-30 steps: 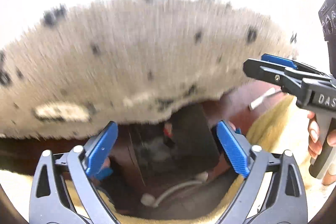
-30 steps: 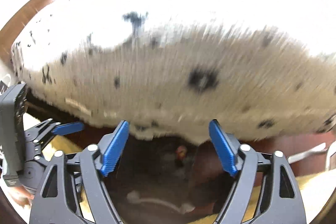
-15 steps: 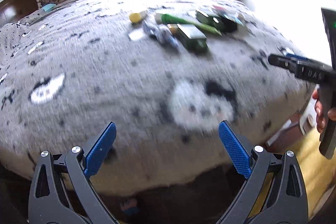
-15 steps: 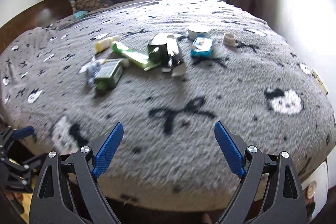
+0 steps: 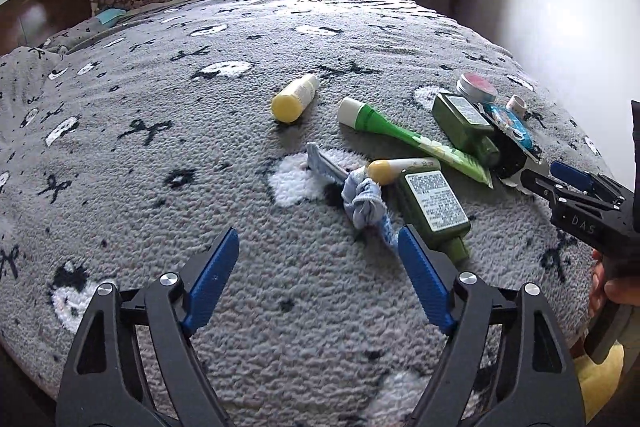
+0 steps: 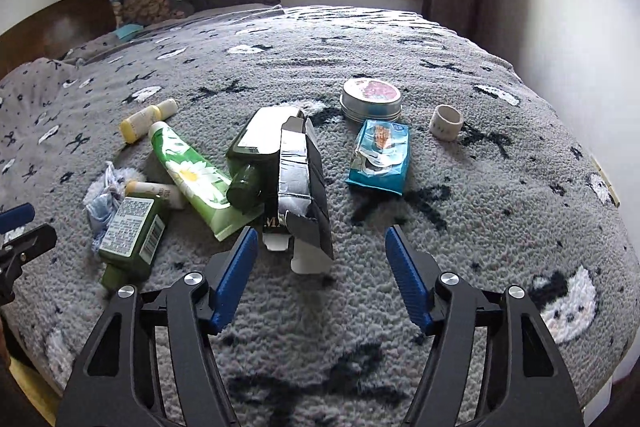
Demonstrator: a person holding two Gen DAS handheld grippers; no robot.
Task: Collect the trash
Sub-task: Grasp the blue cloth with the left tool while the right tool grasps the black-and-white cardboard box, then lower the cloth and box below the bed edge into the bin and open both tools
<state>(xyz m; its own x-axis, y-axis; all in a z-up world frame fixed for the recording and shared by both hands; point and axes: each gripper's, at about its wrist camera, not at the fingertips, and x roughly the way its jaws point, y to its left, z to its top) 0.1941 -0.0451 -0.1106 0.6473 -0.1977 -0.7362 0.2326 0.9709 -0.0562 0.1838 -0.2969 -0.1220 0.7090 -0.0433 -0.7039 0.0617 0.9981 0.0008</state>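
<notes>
Now both cameras look down on the top of the bed (image 5: 160,187), where a second ago they saw only its fuzzy side and the dark space under it. So the trash is in plain sight and picking up can start. The left gripper (image 5: 318,273) is wide apart and holds nothing, near the crumpled blue cloth (image 5: 364,203) and a green bottle (image 5: 434,207). The right gripper (image 6: 318,269) is wide apart too, just before the torn black box (image 6: 304,187).
</notes>
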